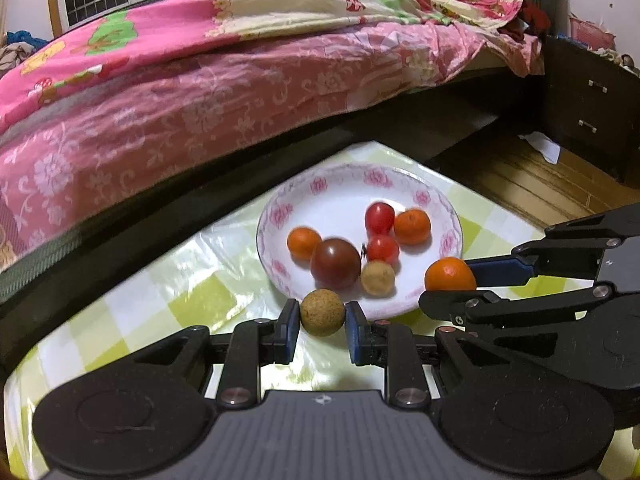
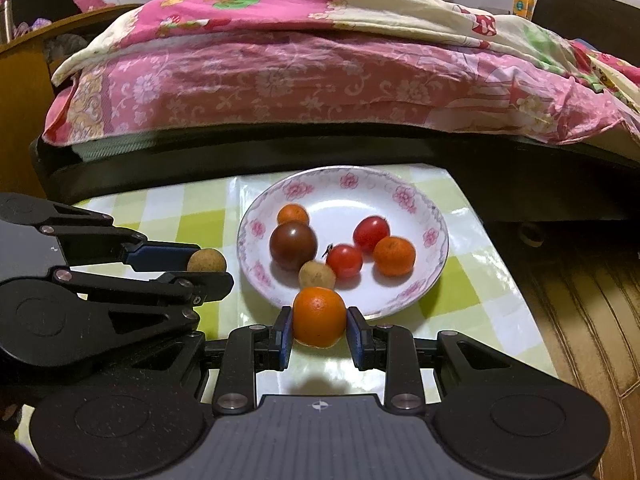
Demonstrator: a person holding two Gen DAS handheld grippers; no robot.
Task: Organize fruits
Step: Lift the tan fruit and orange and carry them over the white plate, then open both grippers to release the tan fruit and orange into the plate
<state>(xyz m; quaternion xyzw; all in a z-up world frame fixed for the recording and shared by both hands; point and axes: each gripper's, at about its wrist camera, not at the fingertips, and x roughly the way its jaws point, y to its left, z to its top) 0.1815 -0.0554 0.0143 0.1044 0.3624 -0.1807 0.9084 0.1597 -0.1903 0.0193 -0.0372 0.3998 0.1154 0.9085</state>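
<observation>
A white plate with pink flowers [image 1: 280, 216] [image 2: 404, 196] sits on the checked tablecloth. It holds two small oranges [image 1: 412, 226], two red tomatoes [image 1: 379, 218], a dark tomato [image 1: 335, 263] and a tan longan [image 1: 377, 278]. My left gripper [image 1: 322, 320] is shut on a brown longan [image 1: 322, 312] just at the plate's near rim; the left gripper also shows in the right wrist view [image 2: 208, 276]. My right gripper [image 2: 319, 330] is shut on an orange [image 2: 319, 316] at the plate's near rim; the right gripper also shows in the left wrist view [image 1: 448, 286].
A bed with a pink floral quilt [image 1: 200, 80] and dark frame runs close behind the table. A dark drawer cabinet [image 1: 592, 108] and wooden floor [image 1: 520, 184] lie to the right. The table edge [image 2: 500, 248] is near the plate's right side.
</observation>
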